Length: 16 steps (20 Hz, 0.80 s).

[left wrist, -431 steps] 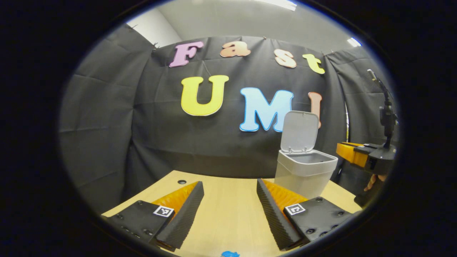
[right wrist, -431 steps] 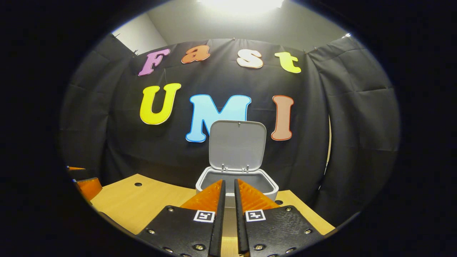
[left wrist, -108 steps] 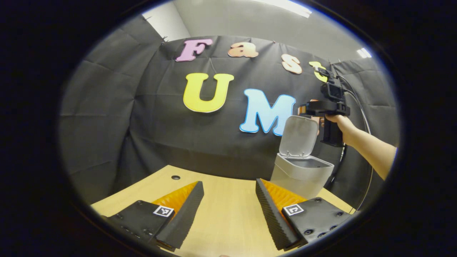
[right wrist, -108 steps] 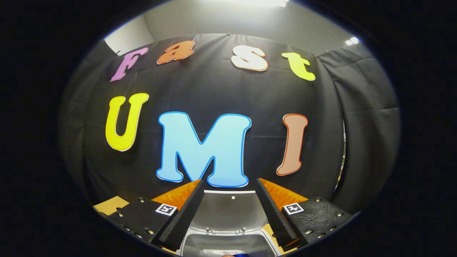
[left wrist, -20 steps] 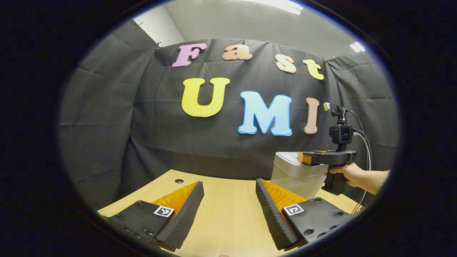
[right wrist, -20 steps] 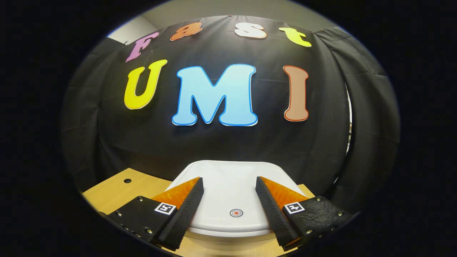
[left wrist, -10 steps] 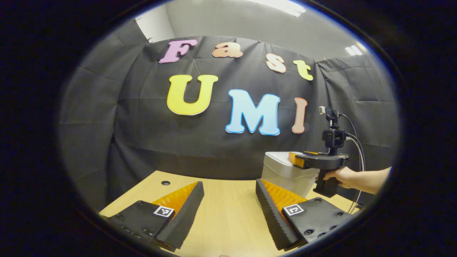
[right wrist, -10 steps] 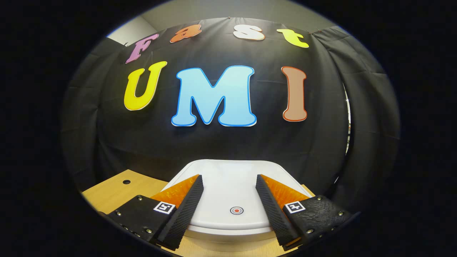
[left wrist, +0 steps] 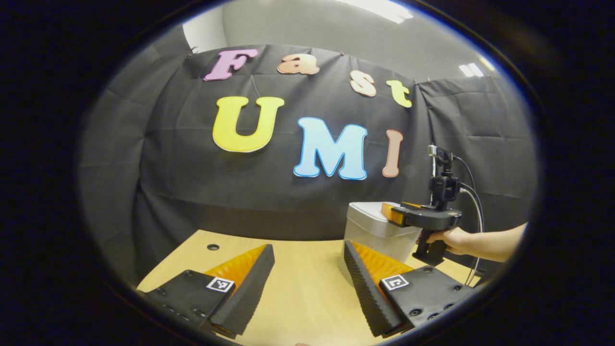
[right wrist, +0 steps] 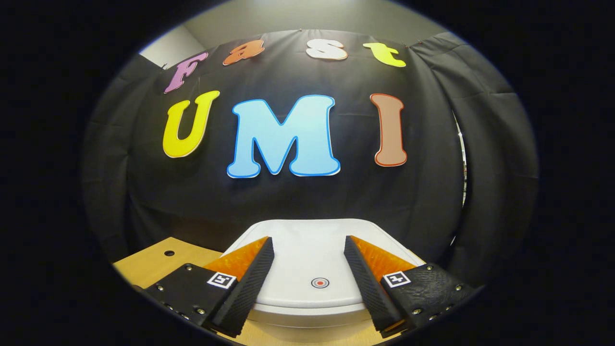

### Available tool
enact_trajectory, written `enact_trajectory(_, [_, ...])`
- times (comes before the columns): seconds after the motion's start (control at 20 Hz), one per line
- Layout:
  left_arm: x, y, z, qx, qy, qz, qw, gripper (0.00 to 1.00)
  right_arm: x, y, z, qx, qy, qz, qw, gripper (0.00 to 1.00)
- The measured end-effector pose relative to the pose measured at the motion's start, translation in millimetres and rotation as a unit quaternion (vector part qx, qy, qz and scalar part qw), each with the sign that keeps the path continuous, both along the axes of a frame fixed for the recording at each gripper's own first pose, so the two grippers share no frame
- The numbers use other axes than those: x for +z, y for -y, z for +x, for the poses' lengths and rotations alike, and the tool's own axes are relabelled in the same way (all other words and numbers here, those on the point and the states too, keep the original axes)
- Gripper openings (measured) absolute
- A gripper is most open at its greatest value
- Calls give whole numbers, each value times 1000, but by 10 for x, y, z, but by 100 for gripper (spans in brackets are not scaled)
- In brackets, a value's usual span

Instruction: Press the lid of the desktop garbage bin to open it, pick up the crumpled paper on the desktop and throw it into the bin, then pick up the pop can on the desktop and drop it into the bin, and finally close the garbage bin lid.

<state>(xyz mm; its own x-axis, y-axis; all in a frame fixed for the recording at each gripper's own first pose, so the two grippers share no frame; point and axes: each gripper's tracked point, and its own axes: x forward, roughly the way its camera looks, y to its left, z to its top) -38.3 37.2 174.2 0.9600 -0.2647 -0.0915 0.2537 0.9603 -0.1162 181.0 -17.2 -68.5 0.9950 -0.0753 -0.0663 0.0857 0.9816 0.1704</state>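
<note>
Lid (right wrist: 312, 250) lies flat on bin (left wrist: 375, 235); closing step looks done. Round button (right wrist: 319, 282) on lid sits between right gripper (right wrist: 307, 276) fingers. Right gripper: fingers apart, nothing held, just above lid front edge; contact with lid cannot tell. Left gripper (left wrist: 307, 288): fingers apart, empty, over table (left wrist: 298, 298), bin ahead to its right. No paper or can on visible table; likely inside bin. Judged: task near complete, only withdrawal left.

Pretty even overhead lighting here. Ceiling strip lights (left wrist: 379, 7) glow bright at the top of the left gripper view, slightly blown out. Heavy fisheye bending toward the edges. Both views are sharp, and the tabletop (left wrist: 307, 283) catches a soft sheen, no harsh shadows.
</note>
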Motion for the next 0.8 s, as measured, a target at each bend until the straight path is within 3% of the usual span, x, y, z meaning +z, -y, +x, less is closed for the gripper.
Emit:
enact_trajectory(0.2, [37, 86, -17, 7, 2, -11, 1000, 96, 33, 12, -12, -19, 16, -8, 1000, 95])
enact_trajectory(0.5, [143, 111, -104, 68, 17, -12, 997, 95, 61, 52, -150, -26, -47, -4, 999, 94])
enact_trajectory(0.8, [84, 334, -307, 124, 14, -11, 992, 95, 272, -1, -653, 24, -34, -61, 997, 94])
